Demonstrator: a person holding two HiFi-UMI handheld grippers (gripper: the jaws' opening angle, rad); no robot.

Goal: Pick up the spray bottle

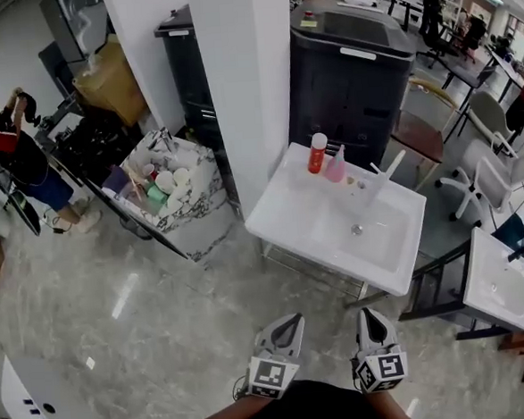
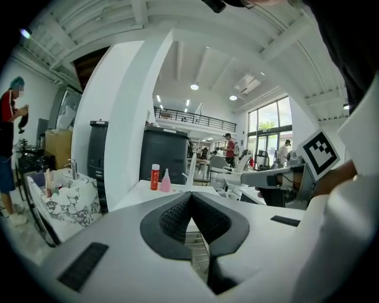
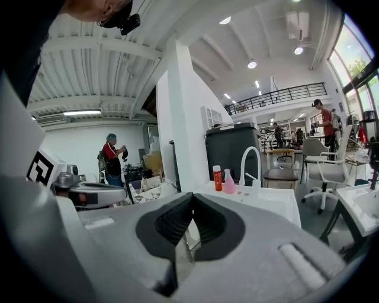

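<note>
A pink spray bottle point(image 1: 336, 165) stands at the back edge of a white sink point(image 1: 289, 213), right beside a red bottle with a white cap point(image 1: 316, 153). A white faucet point(image 1: 386, 170) rises to their right. My left gripper point(image 1: 292, 319) and right gripper point(image 1: 366, 314) hover side by side over the floor, well short of the sink's front edge, both pointing at it. The left gripper view has its pads closed together point(image 2: 190, 195), with the pink bottle point(image 2: 165, 181) far ahead. The right gripper point(image 3: 192, 195) is shut too, nothing held, pink bottle point(image 3: 228, 182) distant.
A white pillar point(image 1: 243, 71) and a black cabinet point(image 1: 351, 72) stand behind the sink. A marble-patterned cart with cups point(image 1: 167, 188) is at the left, where a person point(image 1: 12, 150) stands. A second sink point(image 1: 496, 286) and chairs point(image 1: 488, 175) are at the right.
</note>
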